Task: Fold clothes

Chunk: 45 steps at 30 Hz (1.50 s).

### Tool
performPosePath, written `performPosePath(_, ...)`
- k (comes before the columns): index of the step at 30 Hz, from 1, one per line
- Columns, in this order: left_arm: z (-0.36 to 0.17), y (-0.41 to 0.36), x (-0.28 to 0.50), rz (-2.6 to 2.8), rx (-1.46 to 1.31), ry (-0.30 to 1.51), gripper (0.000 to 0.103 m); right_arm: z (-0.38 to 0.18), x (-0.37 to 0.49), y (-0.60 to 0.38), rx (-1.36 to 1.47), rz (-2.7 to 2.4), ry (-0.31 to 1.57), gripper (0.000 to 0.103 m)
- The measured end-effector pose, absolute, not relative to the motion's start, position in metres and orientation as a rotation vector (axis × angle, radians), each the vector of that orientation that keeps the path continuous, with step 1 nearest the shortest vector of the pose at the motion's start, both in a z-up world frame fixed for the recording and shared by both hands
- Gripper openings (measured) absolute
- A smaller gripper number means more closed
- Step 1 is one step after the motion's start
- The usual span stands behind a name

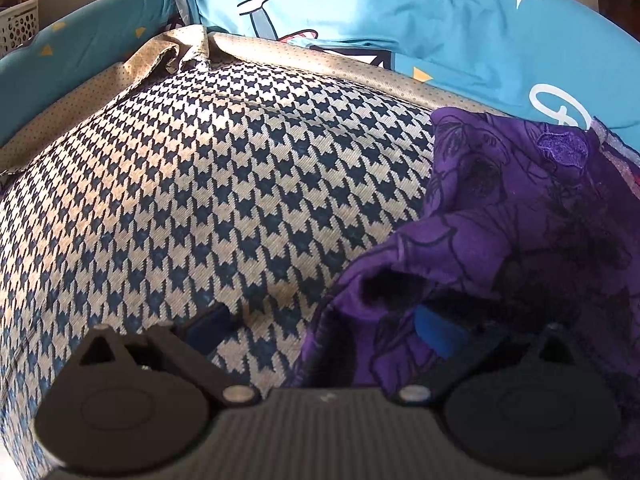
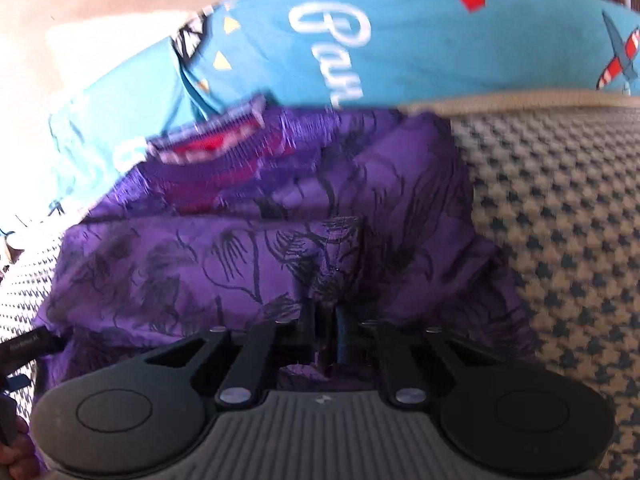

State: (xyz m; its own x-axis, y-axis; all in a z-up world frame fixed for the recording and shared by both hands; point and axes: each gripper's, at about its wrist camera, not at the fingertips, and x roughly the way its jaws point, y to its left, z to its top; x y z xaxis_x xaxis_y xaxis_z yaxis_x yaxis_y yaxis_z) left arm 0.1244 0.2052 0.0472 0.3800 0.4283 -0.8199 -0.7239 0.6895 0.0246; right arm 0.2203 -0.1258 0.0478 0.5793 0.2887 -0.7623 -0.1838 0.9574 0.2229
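Jaws of the right gripper (image 2: 326, 334) nearly together, pinching a bunched fold of the purple garment (image 2: 256, 248) between the dark fingers. Jaws of the left gripper (image 1: 320, 324) standing wide, one blue pad over the houndstooth cloth (image 1: 200, 184), the other tucked under a raised fold of the purple garment (image 1: 520, 208), pressing on nothing visible.

Seen only from the left wrist: the houndstooth cloth spread broad and fairly flat, filling most of the view; a tan dotted fabric (image 1: 280, 50) along its far edge, crumpled at one corner; a white perforated basket (image 1: 18, 26) at the far left; a white star and part of a white logo on the light blue printed sheet (image 1: 440, 32) behind.

Seen only from the right wrist: the purple garment spread out much wider, with dark line drawings across it and a red and pink neckline (image 2: 208, 144) at its far edge, blurred; white lettering and a red shape on the blue sheet (image 2: 420, 40); the houndstooth cloth (image 2: 560, 220) lying to the right of the garment, touching it; a fingertip (image 2: 16, 452) at the lower left corner beside a black strap.

Purple garment resting on the houndstooth cloth in both views, near the blue sheet.
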Motion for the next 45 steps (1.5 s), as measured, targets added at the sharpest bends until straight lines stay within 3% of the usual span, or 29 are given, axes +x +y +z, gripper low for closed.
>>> performPosePath(12, 0.083, 0.188, 0.12, 0.711, -0.341, 0.787, 0.103, 0.078, 0.214, -0.136, 0.146, 0.257, 0.758, 0.013)
performPosePath(17, 0.071, 0.188, 0.136, 0.691, -0.34, 0.806, 0.103, 0.078, 0.217, -0.124, 0.194, 0.386, 0.712, 0.013)
performPosePath(27, 0.042, 0.187, 0.143, 0.683, -0.326, 0.877, 0.103, 0.036, 0.239, -0.118, 0.254, 0.327, 0.865, 0.012)
performPosePath(45, 0.038, 0.179, 0.145, 0.666, -0.263, 0.898, 0.103, 0.042, 0.236, -0.113, 0.157, 0.32, 0.871, 0.012)
